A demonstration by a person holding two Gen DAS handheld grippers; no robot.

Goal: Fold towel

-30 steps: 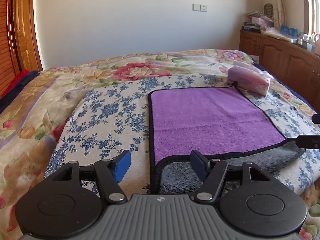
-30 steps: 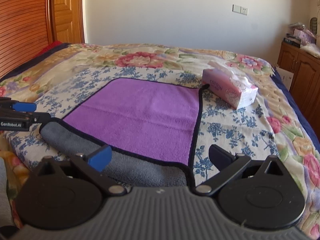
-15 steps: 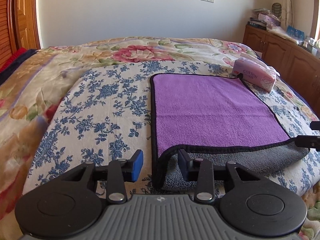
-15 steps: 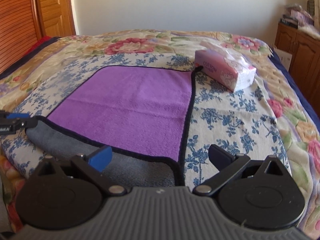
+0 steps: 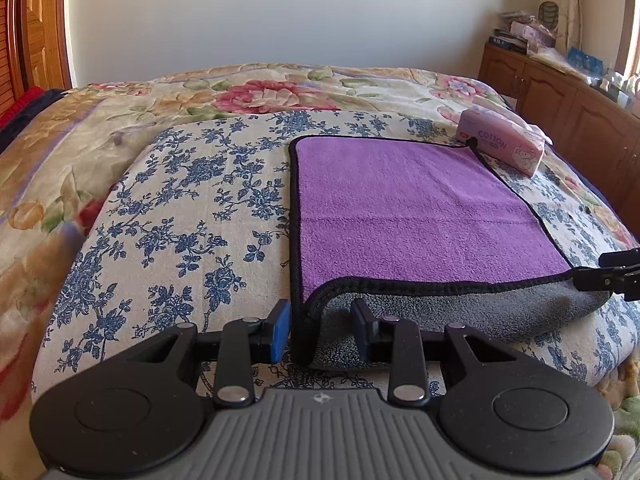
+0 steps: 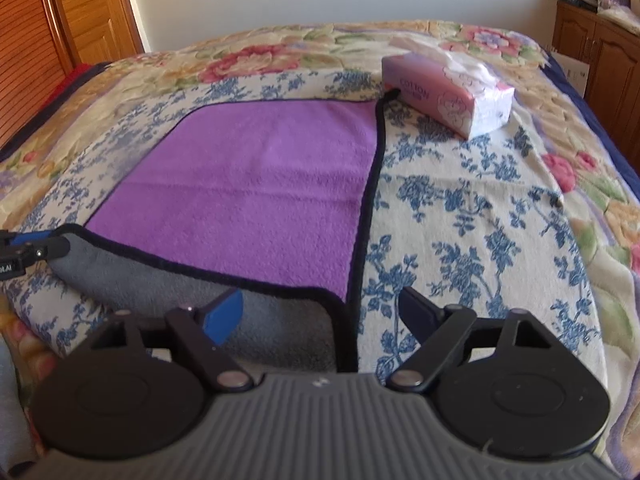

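A purple towel [image 5: 412,208] with a black hem and grey underside lies flat on the bed; it also shows in the right wrist view [image 6: 256,184]. Its near edge hangs over the bed's front, grey side out. My left gripper [image 5: 320,330] is partly closed around the towel's near left corner, with the black hem between its fingers and a gap still showing. My right gripper [image 6: 320,312] is open wide, straddling the near right corner. Each gripper's tips show at the edge of the other view, beside the hem.
A pink tissue box [image 5: 502,148] sits on the bed at the towel's far right corner, also in the right wrist view [image 6: 448,94]. A blue-flowered sheet [image 5: 180,224] lies under the towel. Wooden cabinets [image 5: 560,100] stand right, a wooden door [image 6: 84,8] left.
The left gripper's fingers have narrowed from wide open and moved onto the near left corner. The right gripper has moved forward over the near right corner, still open wide.
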